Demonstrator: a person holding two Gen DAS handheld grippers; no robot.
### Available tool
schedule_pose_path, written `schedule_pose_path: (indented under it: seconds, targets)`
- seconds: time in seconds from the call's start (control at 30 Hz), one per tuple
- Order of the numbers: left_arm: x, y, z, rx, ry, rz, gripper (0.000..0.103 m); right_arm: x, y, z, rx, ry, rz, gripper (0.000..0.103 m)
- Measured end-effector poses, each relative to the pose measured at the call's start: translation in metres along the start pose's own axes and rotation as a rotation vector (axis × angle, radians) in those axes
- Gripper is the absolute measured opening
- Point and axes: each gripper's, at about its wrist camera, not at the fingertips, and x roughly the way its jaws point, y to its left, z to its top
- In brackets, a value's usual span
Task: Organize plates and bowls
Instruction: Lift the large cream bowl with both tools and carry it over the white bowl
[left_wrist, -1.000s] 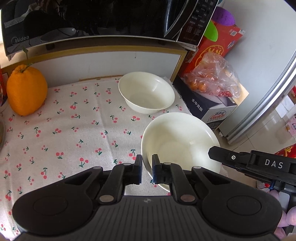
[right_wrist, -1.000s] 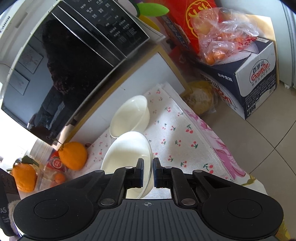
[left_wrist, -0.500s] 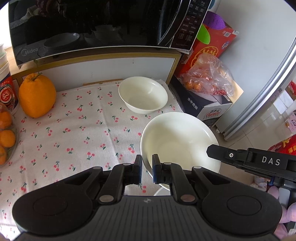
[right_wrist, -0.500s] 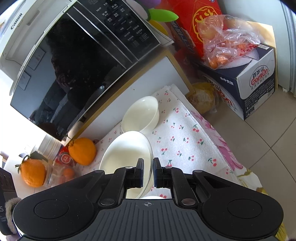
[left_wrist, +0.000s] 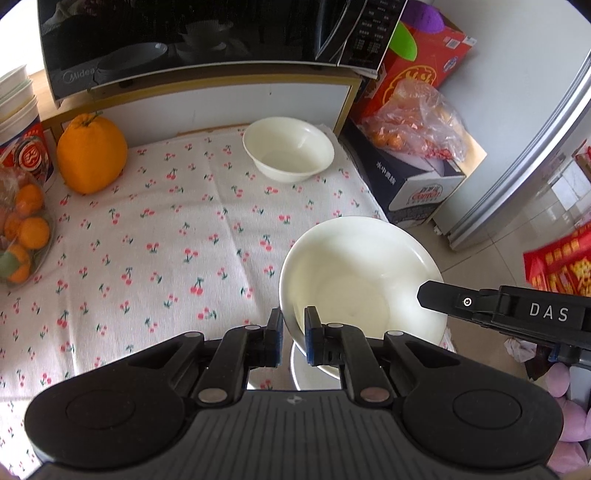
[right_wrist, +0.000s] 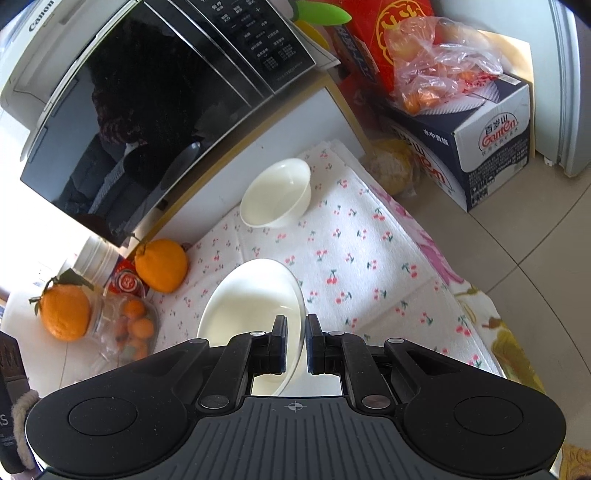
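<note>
A: Left to right, what's there?

B: Big orange fruit (left_wrist: 91, 155) at the tabletop's (left_wrist: 155, 236) far left. Small bowl (left_wrist: 289, 148) at the back, below the microwave (left_wrist: 207, 33). Large bowl (left_wrist: 364, 280) held clear of the cloth at the right edge.

A: Held how?

B: Left hand-held gripper (left_wrist: 293, 334) nearly closed, pinching the near rim. Right hand-held gripper (right_wrist: 295, 341) likewise clamped on the opposite rim.

A: Step?

B: Looks like the carry, mid-air. Likely bound for the small bowl; cannot tell which nests in which.

A: Next move?

B: Both hands travelling together, keeping the bowl level, lowering gently, then releasing both rims at once.
</note>
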Motion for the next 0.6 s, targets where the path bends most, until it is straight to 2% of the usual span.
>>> schedule_pose_path:
  seconds: [0.27,0.6]
  targets:
    - [-0.002,-0.003,-0.009,0.007,0.026,0.011,0.011,-0.005,-0.001,-0.011,0.021,0.022,-0.015,0.011]
    - [0.007,-0.008,-0.022,0.040,0.063,0.046,0.011,0.000,-0.002,-0.023,-0.022,0.049,-0.061,0.011]
